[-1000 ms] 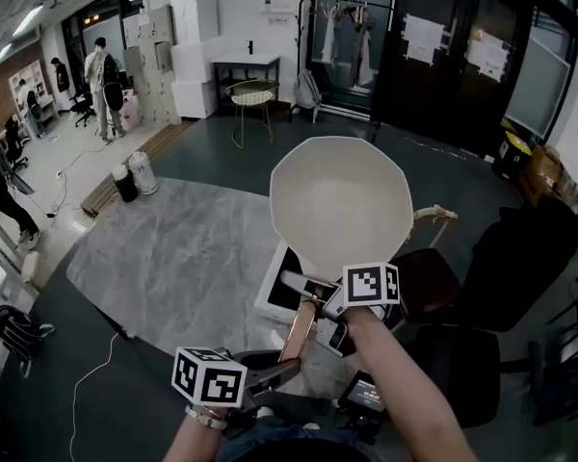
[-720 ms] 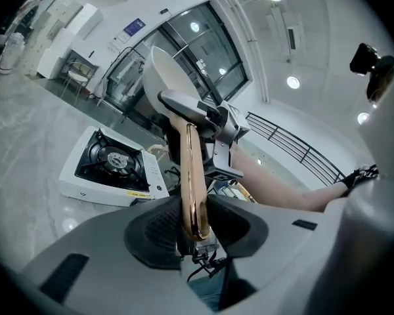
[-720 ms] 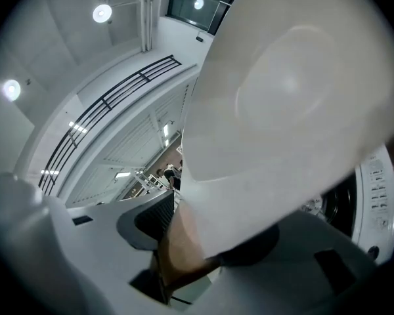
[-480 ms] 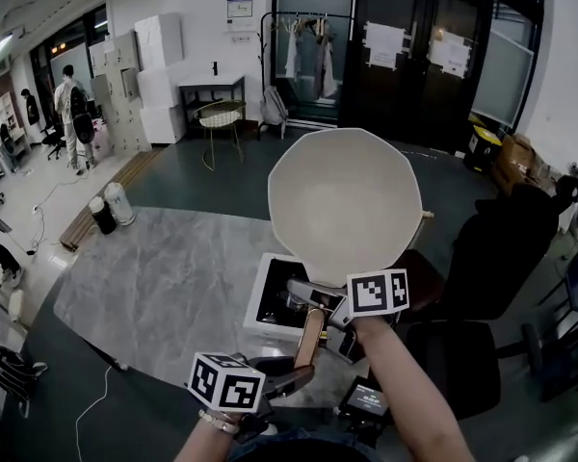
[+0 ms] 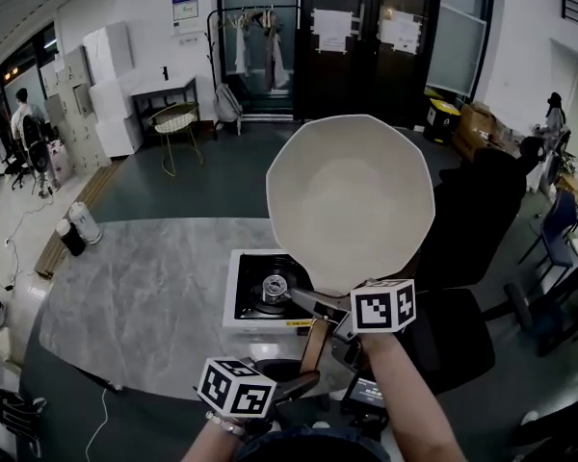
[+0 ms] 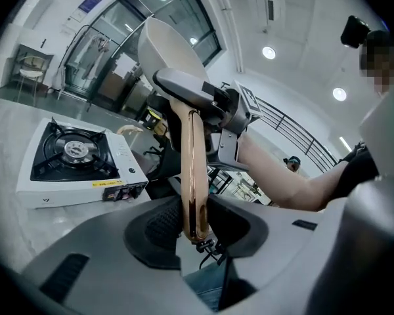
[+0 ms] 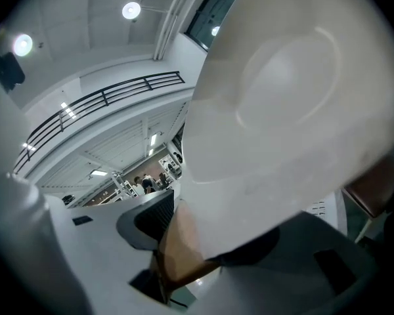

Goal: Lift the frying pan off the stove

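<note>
The left gripper [image 5: 303,380] and right gripper [image 5: 320,302] each clamp the copper handle [image 5: 313,343] of the white frying pan [image 5: 352,200], held clear of the stove [image 5: 239,295], whose yellow label [image 6: 108,184] is unreadable.

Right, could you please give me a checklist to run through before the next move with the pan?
1. Pan off stove: ok, held up clear of it.
2. Left gripper on handle end: ok, pads press it.
3. Right gripper on handle near the pan: ok.
4. Pan empty: ok, nothing shows inside.
5. Burner flame out: ok, none visible.
6. Room on table to set down: ok, bare top left of stove.
</note>
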Demonstrator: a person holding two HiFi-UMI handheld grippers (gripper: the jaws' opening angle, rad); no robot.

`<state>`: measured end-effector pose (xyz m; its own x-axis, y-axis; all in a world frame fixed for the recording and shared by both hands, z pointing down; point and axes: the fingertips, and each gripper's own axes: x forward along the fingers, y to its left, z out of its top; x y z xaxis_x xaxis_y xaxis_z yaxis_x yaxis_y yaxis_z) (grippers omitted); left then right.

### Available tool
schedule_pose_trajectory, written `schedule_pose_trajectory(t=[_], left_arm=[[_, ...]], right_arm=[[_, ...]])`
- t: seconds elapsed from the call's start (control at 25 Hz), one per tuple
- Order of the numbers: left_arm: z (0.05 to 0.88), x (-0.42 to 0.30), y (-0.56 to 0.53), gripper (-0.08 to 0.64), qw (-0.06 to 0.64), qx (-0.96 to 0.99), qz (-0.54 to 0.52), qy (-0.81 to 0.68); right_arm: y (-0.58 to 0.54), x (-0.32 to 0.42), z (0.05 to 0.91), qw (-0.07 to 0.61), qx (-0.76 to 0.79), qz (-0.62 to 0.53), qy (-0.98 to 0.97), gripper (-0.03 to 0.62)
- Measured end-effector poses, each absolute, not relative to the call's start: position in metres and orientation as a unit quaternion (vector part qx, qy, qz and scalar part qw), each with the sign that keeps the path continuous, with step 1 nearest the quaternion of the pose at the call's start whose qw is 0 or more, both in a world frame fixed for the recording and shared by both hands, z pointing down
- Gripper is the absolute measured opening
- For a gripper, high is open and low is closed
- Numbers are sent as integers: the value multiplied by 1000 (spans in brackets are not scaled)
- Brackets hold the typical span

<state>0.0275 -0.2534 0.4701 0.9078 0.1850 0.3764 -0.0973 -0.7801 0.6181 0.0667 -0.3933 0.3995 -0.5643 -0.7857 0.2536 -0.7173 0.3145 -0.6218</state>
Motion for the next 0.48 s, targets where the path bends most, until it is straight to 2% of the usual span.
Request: schedule_pose_trajectory(t=[0.48], left_arm=[[473,71,-220,133,313,916,229,103]], right_arm=[[-351,139,404,99,-544,-348,757,238]])
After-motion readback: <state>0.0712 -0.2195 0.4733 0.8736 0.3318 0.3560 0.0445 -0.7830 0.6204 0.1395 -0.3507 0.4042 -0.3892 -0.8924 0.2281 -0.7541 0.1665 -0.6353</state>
